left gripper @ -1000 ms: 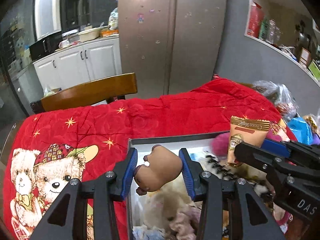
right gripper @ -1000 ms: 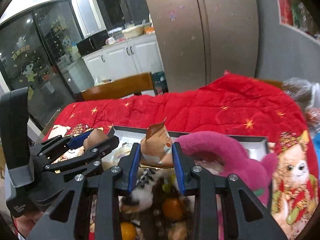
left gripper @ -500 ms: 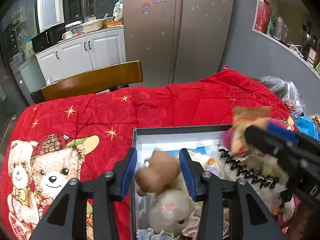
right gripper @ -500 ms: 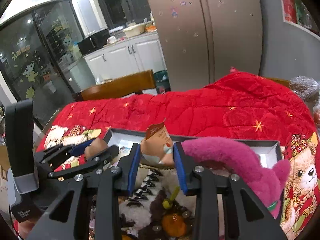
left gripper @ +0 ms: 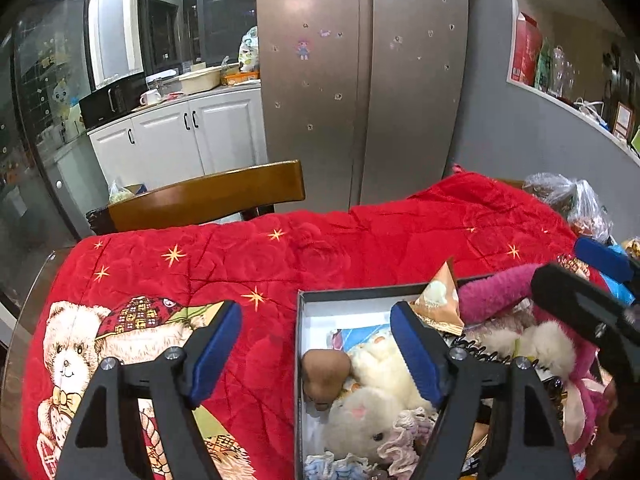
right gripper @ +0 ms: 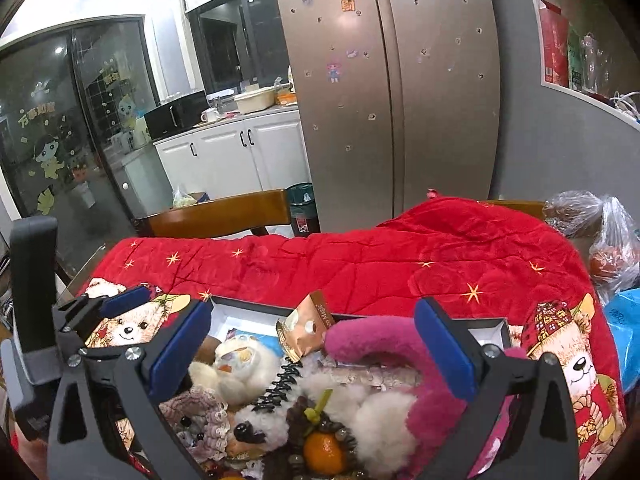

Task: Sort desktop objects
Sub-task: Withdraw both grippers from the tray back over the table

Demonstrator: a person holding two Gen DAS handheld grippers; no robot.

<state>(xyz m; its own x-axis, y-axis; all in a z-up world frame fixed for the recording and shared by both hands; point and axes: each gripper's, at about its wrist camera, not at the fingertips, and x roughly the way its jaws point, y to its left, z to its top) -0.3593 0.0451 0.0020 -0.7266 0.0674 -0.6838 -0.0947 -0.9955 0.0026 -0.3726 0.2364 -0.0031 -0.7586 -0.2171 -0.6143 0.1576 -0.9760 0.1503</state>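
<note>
Since the earlier frames the brown toy (left gripper: 325, 376) has dropped from the left gripper (left gripper: 316, 354) into the box (left gripper: 299, 364), by its left wall, and the snack packet (right gripper: 307, 330) has left the right gripper (right gripper: 316, 354) to lean on the far rim. Both sets of jaws are opening, wide now, with nothing pressed between the pads. To finish well, I judge each gripper should lift straight up, clear of the pink plush (right gripper: 372, 340) and white plush (left gripper: 372, 412), before seeking the next item. The box's near edge is cut off, and what lies under the plush pile on the red-quilted table (left gripper: 360, 240) cannot be made out.
</note>
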